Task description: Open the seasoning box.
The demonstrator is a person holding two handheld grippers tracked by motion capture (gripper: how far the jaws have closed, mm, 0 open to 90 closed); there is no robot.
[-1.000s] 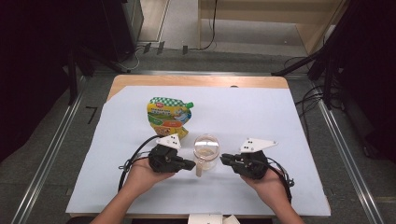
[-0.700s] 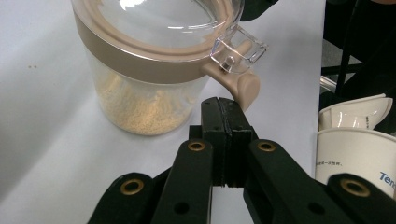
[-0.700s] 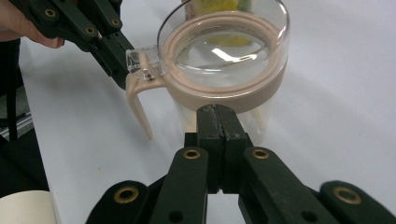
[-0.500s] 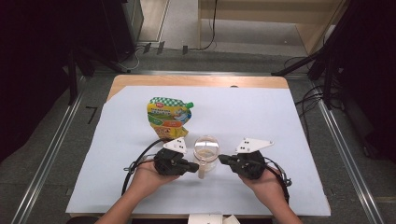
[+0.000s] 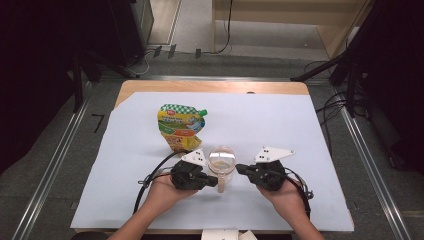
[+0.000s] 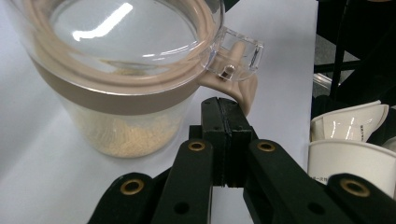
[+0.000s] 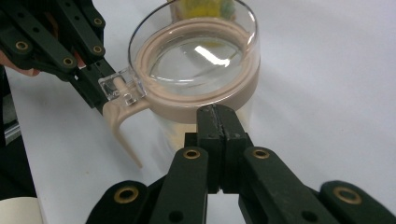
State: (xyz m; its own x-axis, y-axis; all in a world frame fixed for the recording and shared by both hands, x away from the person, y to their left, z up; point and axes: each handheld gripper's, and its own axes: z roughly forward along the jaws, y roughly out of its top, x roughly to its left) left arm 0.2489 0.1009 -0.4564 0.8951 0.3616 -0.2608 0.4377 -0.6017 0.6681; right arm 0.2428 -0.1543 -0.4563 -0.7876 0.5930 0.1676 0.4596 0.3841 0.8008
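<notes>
Flanking a clear lidded jar (image 5: pixel 222 162) at lower centre of high view: left claw (image 5: pixel 216 181) & right claw (image 5: pixel 239 169). Left gripper view: jaws pressed together, empty, tips by jar's beige handle (image 6: pixel 243 91), upper centre. Right gripper view: jaws pressed together, tips at jar's band, centre.

Lidded jar (image 5: pixel 222 161) stands on the table sheet (image 5: pixel 300 130), near edge, about centre. Grain (image 6: pixel 126 135) lies in the jar's bottom. Spouted pouch (image 5: pixel 181 126) lies just behind it, to the far left. Left gripper (image 5: pixel 214 181) at the jar's left, by the handle (image 6: pixel 243 91); right gripper (image 5: pixel 240 169) at its right. Paper cups (image 6: pixel 348 140) at the near table edge.
</notes>
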